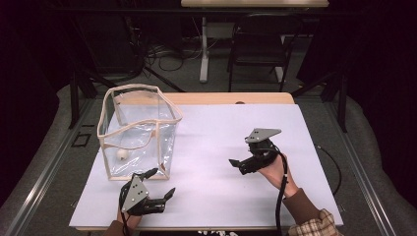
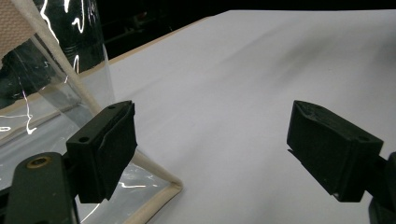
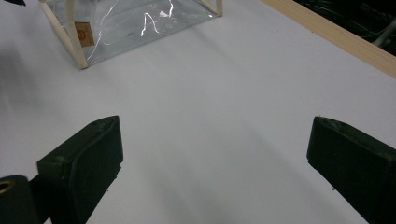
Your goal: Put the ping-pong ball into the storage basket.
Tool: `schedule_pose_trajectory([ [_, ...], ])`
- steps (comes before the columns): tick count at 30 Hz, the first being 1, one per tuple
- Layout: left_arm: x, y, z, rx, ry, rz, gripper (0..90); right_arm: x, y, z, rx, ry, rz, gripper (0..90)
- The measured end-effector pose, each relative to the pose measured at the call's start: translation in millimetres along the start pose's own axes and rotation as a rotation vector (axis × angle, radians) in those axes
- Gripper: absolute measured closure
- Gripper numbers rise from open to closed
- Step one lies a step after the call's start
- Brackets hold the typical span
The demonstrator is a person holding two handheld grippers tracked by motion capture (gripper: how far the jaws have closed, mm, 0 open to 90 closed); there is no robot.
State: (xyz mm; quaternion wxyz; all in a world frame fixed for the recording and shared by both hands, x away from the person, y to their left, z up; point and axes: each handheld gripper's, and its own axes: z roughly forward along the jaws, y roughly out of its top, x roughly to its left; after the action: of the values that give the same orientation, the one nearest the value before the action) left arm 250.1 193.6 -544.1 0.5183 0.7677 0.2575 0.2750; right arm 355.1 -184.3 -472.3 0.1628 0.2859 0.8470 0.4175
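A dim room with a folding chair (image 1: 258, 42) and a tangle of cables at the back frames the table, whose white cover (image 1: 221, 162) takes up most of the top. On its left side stands a clear plastic bag (image 1: 140, 135) with cream piping, upright and gaping at the top, with a small pale ball (image 1: 121, 154) lying on its floor. The left gripper (image 1: 158, 186) sits at the near left, right by the bag's near corner; its jaws are spread wide with nothing between them, and in the left gripper view the piped corner (image 2: 163, 186) lies just beside one jaw without clearly touching it. The right gripper (image 1: 237, 164) hangs over bare cover toward the right, well apart from the bag, also wide open and empty, pointing leftward at it. To my eye this is the approach: neither claw has hold of anything yet. The next move would seem to call for the left gripper to close on the bag's near edge or rim to steady it, while the right travels across to help.
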Motion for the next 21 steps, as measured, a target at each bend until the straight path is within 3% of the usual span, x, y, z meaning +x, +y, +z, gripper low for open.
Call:
schedule_pose_trajectory([
  [21,-0.2,-0.1,0.1,0.001,0.001,-0.001,15.7,-2.5,-30.3,-19.1,-0.066,-0.039,0.035,3.1],
])
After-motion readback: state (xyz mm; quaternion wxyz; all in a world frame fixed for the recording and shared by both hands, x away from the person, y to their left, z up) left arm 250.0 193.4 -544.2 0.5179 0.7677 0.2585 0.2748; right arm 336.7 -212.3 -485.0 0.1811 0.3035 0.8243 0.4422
